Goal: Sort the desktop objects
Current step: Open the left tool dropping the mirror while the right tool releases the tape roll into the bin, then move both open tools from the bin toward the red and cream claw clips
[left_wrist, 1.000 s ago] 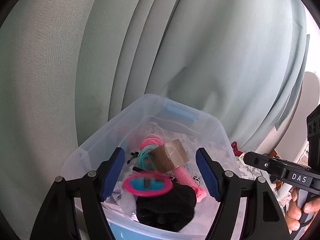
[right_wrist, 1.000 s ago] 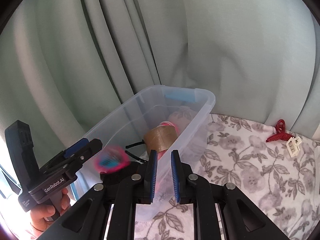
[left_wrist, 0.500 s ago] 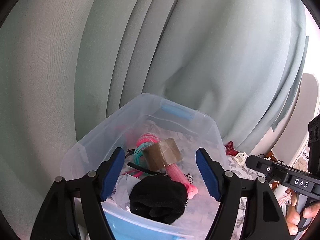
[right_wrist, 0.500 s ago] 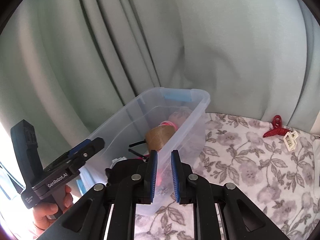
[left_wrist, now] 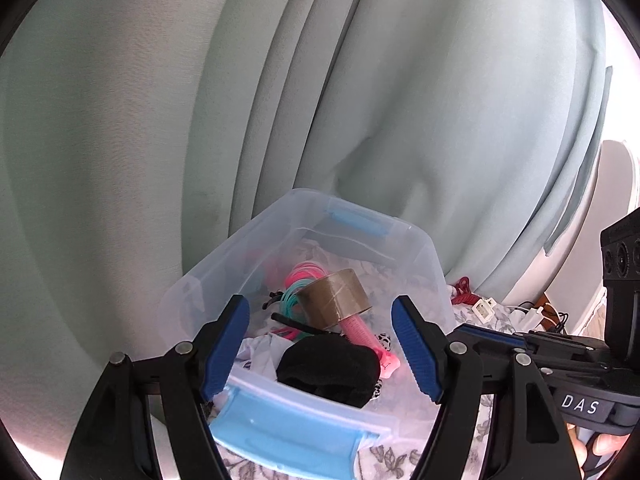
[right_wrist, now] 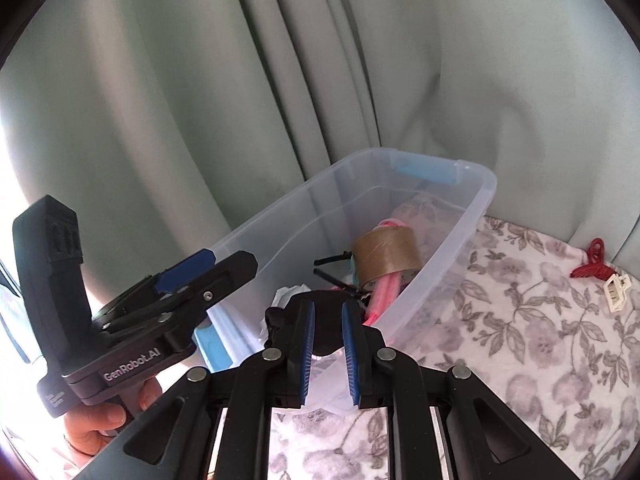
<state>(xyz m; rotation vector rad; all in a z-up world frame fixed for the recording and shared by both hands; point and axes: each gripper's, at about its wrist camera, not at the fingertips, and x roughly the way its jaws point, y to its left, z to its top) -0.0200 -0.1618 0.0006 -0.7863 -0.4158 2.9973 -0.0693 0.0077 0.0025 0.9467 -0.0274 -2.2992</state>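
Observation:
A clear plastic bin (left_wrist: 424, 256) with blue handles holds a brown tape roll (left_wrist: 334, 298), pink and teal hair ties (left_wrist: 298, 284), a pink tube (left_wrist: 360, 330) and a black cloth (left_wrist: 328, 368). My left gripper (left_wrist: 320, 344) is open and empty above the bin's near end. My right gripper (right_wrist: 326, 344) is nearly shut with a narrow gap, holds nothing, and hovers at the bin's near right side (right_wrist: 452, 240). The tape roll also shows in the right wrist view (right_wrist: 386, 252). A red hair clip (right_wrist: 592, 264) and a white clip (right_wrist: 616, 286) lie on the floral cloth.
A pale green curtain (left_wrist: 360, 100) hangs right behind the bin. The floral cloth (right_wrist: 520, 340) covers the surface to the right of the bin. The other gripper's body (right_wrist: 120, 320) sits left of the bin. Cables (left_wrist: 540, 312) lie at the far right.
A pink and blue round object that hung between my left jaws a second ago has dropped out of sight into the bin. The left gripper has pulled back slightly. The right gripper stays nearly shut.

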